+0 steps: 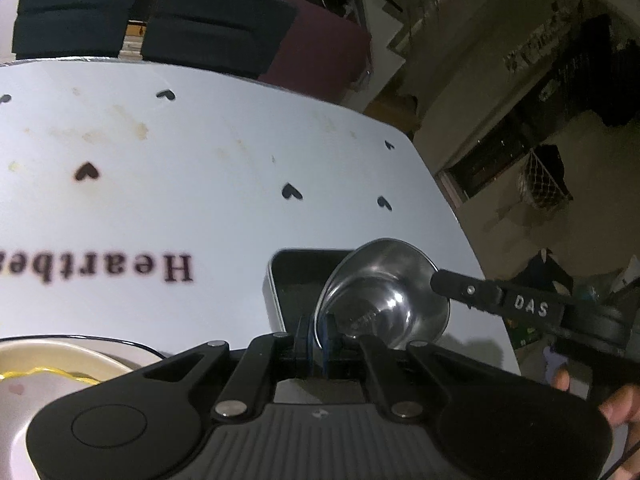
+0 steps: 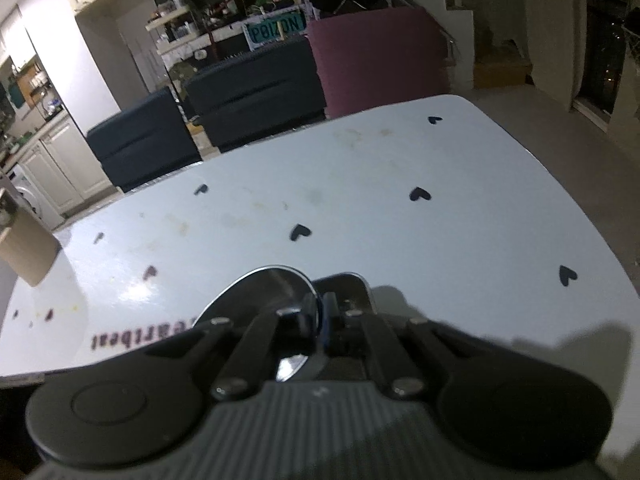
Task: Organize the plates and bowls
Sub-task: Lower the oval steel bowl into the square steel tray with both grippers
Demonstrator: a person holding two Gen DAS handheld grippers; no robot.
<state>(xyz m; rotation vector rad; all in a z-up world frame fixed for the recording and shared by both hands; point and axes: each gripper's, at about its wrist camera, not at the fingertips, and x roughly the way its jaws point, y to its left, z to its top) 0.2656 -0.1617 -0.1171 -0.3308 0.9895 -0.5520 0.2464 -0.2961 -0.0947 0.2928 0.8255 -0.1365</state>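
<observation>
Steel bowl (image 1: 382,292) tilted above the dark tray (image 1: 296,280), rim pinched by both my left tongs (image 1: 318,330) and right tongs (image 2: 319,316). White heart-print table (image 1: 224,168), stained; dark chairs (image 2: 256,88) and maroon chair (image 2: 376,56) beyond.

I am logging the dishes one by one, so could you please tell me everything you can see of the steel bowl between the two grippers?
The steel bowl is small, round and shiny, with a wide flared rim and a mirror-like, empty inside. It is tipped on edge, held above the table in front of a dark rectangular tray. The left gripper pinches its near rim, and the right gripper is shut on the opposite rim.
</observation>
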